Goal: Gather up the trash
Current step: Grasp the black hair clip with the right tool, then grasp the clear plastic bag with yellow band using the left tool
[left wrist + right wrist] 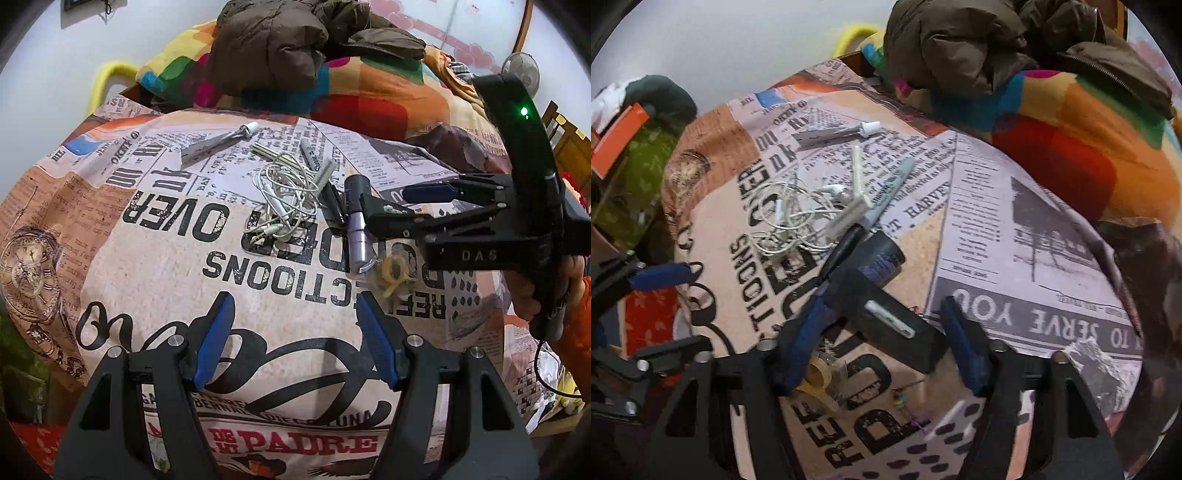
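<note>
Blue-padded left tool wide open over bare sheet, right tool spread around black block.

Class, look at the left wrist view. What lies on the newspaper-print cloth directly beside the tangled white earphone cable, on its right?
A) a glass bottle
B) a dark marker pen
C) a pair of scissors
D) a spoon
B: a dark marker pen lies on the cloth against the right edge of the earphone cable; no scissors, bottle or spoon is visible there.
</note>
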`<act>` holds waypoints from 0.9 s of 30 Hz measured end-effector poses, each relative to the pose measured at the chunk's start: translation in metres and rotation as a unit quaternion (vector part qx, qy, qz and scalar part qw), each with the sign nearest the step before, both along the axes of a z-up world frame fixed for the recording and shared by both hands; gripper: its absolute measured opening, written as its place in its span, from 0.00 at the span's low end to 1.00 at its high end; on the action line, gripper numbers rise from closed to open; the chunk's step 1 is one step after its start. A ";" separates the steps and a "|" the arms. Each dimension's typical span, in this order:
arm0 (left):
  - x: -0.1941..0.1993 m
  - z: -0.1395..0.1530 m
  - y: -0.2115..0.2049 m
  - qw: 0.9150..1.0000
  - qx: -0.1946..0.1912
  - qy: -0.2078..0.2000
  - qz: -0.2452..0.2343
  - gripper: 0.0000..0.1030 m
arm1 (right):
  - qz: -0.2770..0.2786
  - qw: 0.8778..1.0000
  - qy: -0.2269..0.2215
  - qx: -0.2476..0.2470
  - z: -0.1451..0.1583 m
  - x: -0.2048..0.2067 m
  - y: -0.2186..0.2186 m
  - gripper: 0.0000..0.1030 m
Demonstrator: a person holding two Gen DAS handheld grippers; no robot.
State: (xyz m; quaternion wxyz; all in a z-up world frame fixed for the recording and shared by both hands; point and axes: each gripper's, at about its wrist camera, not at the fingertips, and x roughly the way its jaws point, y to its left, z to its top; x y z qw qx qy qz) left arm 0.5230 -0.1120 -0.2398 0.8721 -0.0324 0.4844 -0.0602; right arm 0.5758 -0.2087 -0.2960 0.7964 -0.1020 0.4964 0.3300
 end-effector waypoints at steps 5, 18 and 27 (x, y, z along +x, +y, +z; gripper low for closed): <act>0.000 0.001 -0.004 1.000 -0.013 0.002 -0.009 0.65 | -0.001 1.000 0.000 -0.018 -0.001 -0.003 -0.002 0.36; 0.017 -0.015 -0.045 0.996 -0.022 0.021 -0.089 0.65 | -0.059 0.994 -0.047 -0.075 -0.011 -0.035 -0.037 0.21; 0.024 -0.029 -0.070 0.993 -0.008 0.014 -0.119 0.65 | -0.130 0.991 -0.009 -0.016 -0.007 -0.047 -0.067 0.20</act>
